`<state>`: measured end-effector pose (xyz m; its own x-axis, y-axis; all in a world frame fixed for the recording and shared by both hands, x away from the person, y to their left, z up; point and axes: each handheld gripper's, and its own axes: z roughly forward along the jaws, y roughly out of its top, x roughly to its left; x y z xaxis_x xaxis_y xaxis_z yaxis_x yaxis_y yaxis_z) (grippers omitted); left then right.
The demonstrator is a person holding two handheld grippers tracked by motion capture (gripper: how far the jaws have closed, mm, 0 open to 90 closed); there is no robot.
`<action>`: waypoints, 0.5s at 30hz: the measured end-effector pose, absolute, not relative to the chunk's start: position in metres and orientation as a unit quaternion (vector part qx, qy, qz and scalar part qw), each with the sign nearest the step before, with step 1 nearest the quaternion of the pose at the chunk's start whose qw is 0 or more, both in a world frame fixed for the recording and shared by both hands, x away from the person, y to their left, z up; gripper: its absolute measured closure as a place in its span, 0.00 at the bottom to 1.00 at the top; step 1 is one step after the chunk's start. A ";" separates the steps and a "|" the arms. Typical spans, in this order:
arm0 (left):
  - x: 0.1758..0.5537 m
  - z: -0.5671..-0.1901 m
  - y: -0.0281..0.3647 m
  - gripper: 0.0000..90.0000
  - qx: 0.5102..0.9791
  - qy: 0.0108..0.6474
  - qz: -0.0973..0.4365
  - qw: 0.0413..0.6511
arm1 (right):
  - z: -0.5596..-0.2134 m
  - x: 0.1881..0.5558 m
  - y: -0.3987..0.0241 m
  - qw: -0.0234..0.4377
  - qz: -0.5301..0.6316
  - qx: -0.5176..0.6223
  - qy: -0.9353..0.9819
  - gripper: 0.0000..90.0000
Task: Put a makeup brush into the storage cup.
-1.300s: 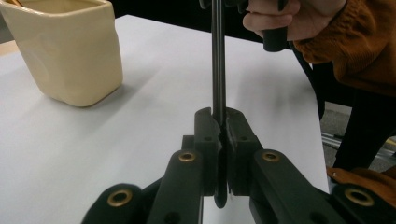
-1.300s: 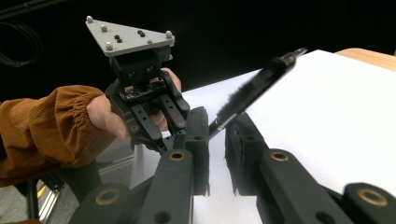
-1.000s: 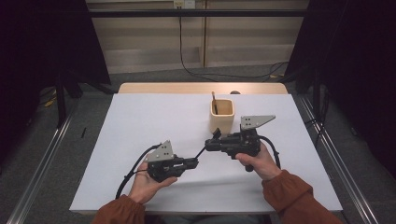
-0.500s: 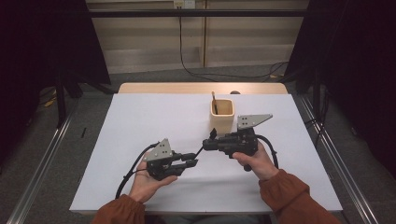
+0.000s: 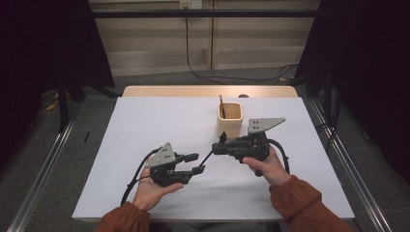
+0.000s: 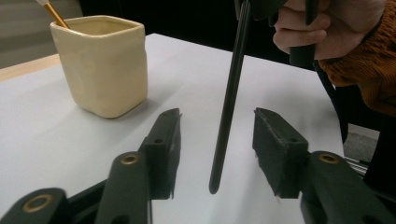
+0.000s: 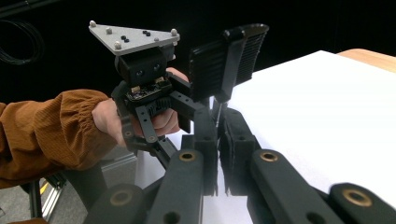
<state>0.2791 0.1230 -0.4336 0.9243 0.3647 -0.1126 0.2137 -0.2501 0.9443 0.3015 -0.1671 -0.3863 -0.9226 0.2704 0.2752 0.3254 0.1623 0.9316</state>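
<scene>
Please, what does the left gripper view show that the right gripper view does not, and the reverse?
Left gripper view: the cream cup with a gold-handled brush in it, and the black stick untouched between the jaws of the left gripper, which have just been opening. Right gripper view: the right gripper shut on that stick, the left gripper's grey plate and the left hand in an orange sleeve. Both: the stick and the white table.

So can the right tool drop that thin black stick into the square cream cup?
Probably yes: the right tool grips the thin black stick beside the square cream cup; nothing stands between them.
</scene>
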 end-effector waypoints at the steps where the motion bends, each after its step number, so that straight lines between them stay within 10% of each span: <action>1: 0.279 -0.433 0.123 0.55 0.787 0.185 0.067 0.584 | -0.386 0.301 -0.167 0.021 -0.617 -0.196 -0.762 0.95; 15: 0.281 -0.428 0.130 0.19 0.780 0.215 0.081 0.581 | -0.385 0.302 -0.170 0.016 -0.605 -0.207 -0.769 0.95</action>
